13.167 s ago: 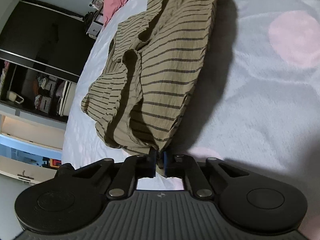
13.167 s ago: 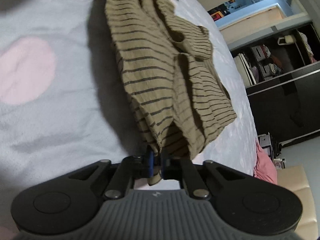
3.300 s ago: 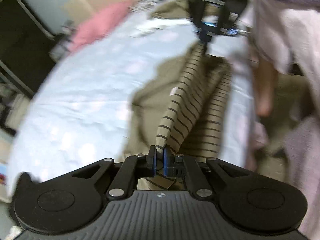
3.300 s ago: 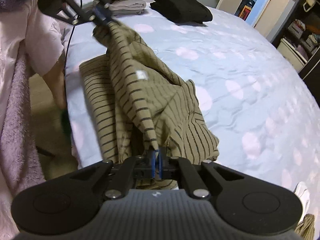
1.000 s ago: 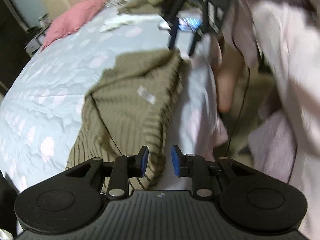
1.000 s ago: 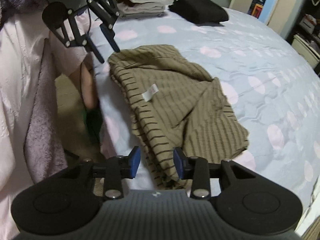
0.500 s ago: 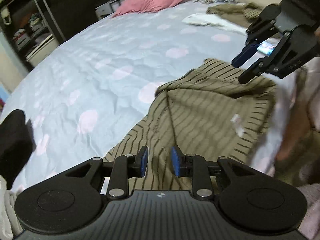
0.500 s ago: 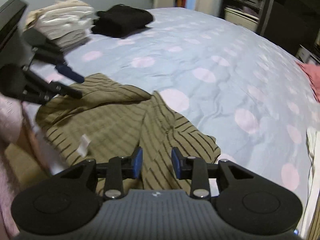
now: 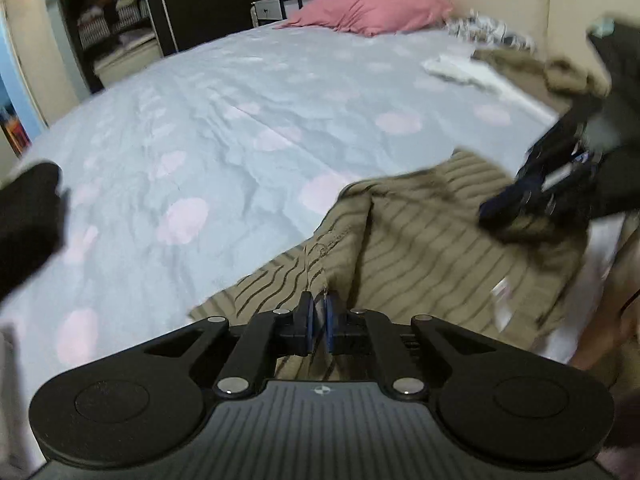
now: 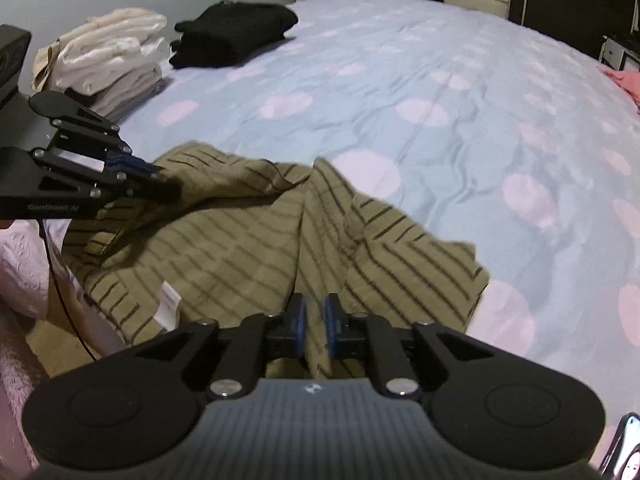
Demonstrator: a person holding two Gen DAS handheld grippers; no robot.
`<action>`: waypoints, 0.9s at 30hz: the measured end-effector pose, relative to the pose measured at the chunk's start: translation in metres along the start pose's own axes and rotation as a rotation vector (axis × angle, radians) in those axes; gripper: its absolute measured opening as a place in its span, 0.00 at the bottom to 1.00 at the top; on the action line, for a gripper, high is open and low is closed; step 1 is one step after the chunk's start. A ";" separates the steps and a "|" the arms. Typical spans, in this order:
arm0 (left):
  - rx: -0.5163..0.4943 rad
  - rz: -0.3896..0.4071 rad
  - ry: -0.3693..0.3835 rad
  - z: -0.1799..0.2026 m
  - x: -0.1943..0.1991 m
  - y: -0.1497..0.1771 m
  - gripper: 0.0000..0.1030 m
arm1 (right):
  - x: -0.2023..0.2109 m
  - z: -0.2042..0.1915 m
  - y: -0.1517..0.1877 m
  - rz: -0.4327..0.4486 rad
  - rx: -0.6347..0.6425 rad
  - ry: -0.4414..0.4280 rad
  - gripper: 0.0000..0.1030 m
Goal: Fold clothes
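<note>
Your striped olive garment (image 10: 256, 240) lies rumpled on the near edge of the bed (image 10: 440, 92), partly folded over itself, with a white care label (image 10: 170, 300) showing near its near-left border in the right wrist view.

Your left claw (image 9: 319, 320) is closing, its blue pads nearly together over a fold of the striped cloth at that end of the garment; the pads look to be pressing on the fabric, though the blur makes that hard to confirm. From your right wrist camera the same claw (image 10: 156, 174) reaches in from the left and meets the far-left corner of the garment.

Your right claw (image 10: 315, 330) is also closing, with a ridge of the striped cloth standing between its pads and a narrow gap still visible on either side. In the left wrist view it (image 9: 504, 208) appears smeared at the right, down on the cloth.

Farther off on the bed sit a stack of folded pale clothes (image 10: 108, 60) and a folded black garment (image 10: 236, 34) at the far left, and a pink pillow (image 9: 368, 10) at the far end.
</note>
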State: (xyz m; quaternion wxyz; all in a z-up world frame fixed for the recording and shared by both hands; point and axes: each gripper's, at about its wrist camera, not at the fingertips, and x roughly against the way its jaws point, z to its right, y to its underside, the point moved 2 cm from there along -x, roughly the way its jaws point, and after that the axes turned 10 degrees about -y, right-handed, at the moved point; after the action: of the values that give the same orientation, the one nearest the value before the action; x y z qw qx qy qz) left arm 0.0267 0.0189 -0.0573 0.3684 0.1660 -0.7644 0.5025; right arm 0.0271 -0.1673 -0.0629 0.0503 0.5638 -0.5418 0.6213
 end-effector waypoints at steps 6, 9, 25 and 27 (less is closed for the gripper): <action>-0.111 -0.009 0.033 0.012 0.006 0.006 0.21 | 0.031 0.000 0.001 0.084 0.001 0.046 0.25; -0.126 0.056 0.019 0.009 0.027 0.011 0.33 | 0.043 0.003 0.010 0.081 -0.007 0.087 0.32; -0.206 0.007 -0.045 0.023 0.034 0.034 0.33 | 0.026 -0.022 0.037 0.037 0.115 0.183 0.04; -0.203 -0.004 -0.038 0.024 0.033 0.035 0.33 | 0.031 -0.026 0.035 0.053 0.133 0.164 0.04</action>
State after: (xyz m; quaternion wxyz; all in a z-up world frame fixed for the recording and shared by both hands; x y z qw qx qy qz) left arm -0.0268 0.0172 -0.0618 0.3696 0.1392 -0.8178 0.4185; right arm -0.0245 -0.1801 -0.0553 0.0402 0.4986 -0.5082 0.7011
